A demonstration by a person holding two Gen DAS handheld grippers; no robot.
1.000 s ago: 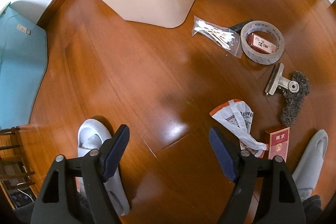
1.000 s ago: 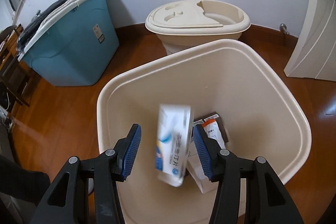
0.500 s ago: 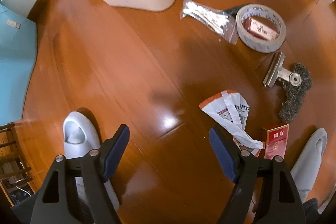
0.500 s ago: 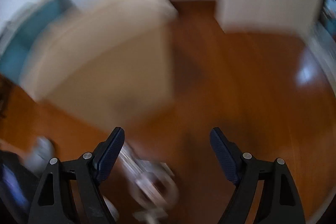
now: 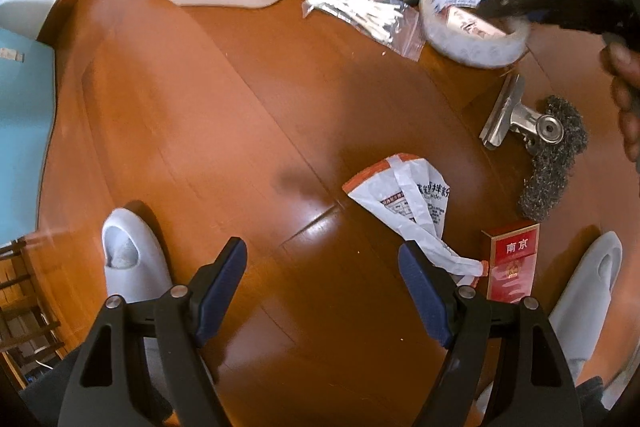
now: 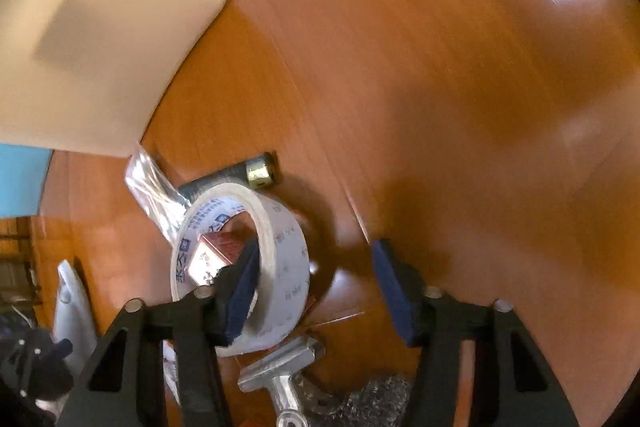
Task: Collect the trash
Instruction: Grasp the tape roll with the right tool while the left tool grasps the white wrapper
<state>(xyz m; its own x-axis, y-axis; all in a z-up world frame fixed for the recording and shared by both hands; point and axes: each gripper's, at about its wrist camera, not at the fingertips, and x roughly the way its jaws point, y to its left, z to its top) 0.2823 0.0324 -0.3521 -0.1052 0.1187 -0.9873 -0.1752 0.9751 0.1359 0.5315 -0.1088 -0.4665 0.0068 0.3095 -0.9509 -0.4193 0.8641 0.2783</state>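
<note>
My right tongs, closing, straddle the white translucent tape roll's wall without pressing it; my left tongs hang wide open, empty, above glossy wooden floor.

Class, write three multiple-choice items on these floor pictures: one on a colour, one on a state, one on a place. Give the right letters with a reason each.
1. The cigarette pack is
A blue
B red
C green

2. The left gripper is
A open, nothing between its fingers
B shut on the cigarette pack
C shut, its fingers touching

3. The small box lies
A on the cigarette pack
B inside the tape roll
C between the left gripper's fingers

Answers:
1 B: the pack's face is red with white characters.
2 A: only bare floor shows between its two blue pads.
3 B: the roll's white ring runs all round the box.
</note>
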